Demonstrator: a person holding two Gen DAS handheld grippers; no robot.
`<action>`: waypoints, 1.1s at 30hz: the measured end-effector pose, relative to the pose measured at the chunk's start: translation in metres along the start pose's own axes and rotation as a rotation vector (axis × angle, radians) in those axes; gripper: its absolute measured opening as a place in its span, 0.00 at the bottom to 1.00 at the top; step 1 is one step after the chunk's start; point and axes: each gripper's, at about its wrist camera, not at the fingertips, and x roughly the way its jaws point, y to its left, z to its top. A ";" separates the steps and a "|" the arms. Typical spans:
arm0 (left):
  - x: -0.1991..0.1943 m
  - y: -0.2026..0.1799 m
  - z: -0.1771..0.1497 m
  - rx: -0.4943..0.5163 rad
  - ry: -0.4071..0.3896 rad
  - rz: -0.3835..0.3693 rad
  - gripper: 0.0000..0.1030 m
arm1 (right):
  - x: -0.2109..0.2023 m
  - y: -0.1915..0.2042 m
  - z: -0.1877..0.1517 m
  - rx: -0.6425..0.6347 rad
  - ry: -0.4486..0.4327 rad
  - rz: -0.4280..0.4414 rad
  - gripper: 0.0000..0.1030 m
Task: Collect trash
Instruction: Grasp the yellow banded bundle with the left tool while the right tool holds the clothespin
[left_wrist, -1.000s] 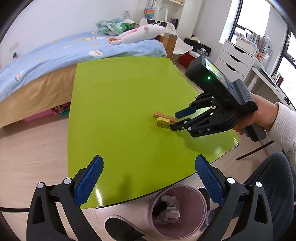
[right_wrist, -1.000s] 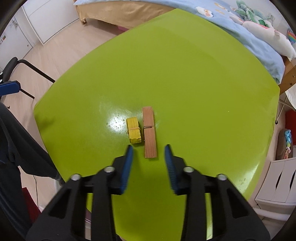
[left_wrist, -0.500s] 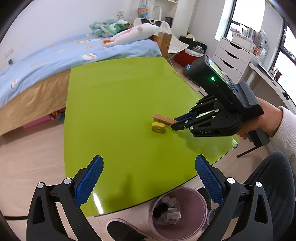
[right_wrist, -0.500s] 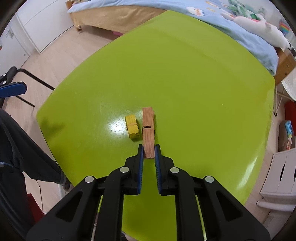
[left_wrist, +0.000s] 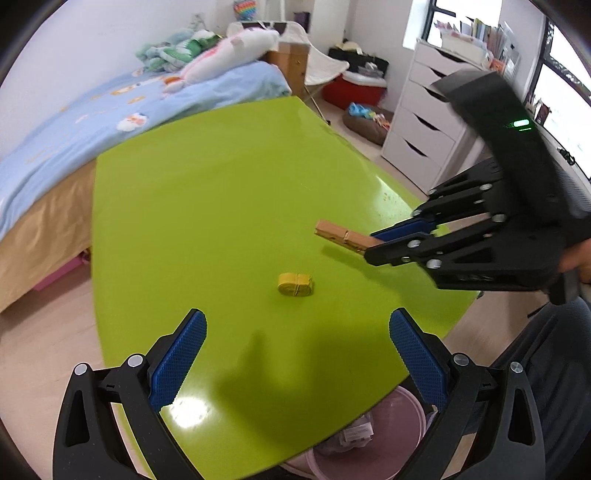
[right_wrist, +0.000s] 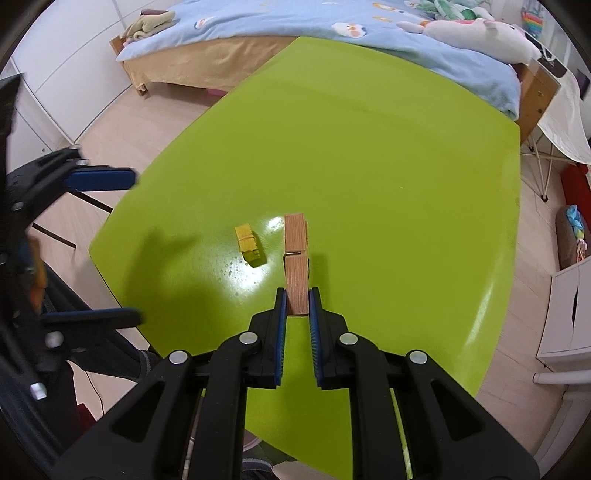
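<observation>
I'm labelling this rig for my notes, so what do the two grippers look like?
Both are matte black with silver rivets and textured blue pads on the fingers. The left gripper shows wide linkage arms. The right gripper is built the same; from the left view its black housing carries a lit green light.

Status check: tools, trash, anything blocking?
Right tool shut on wooden clothespin, lifted. Left tool open. Yellow piece on green table. Nothing blocking.

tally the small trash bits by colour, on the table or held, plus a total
plain wooden clothespin, held in the right gripper: 1
small yellow block, lying on the green table: 1
total: 2
</observation>
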 end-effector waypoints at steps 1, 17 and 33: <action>0.007 0.000 0.003 0.004 0.016 -0.009 0.93 | -0.001 0.000 -0.001 0.004 -0.003 -0.002 0.11; 0.069 -0.004 0.021 0.039 0.152 -0.006 0.59 | -0.009 -0.016 -0.013 0.043 -0.022 0.005 0.11; 0.050 -0.006 0.012 0.029 0.149 0.018 0.27 | -0.017 -0.009 -0.022 0.062 -0.058 0.010 0.11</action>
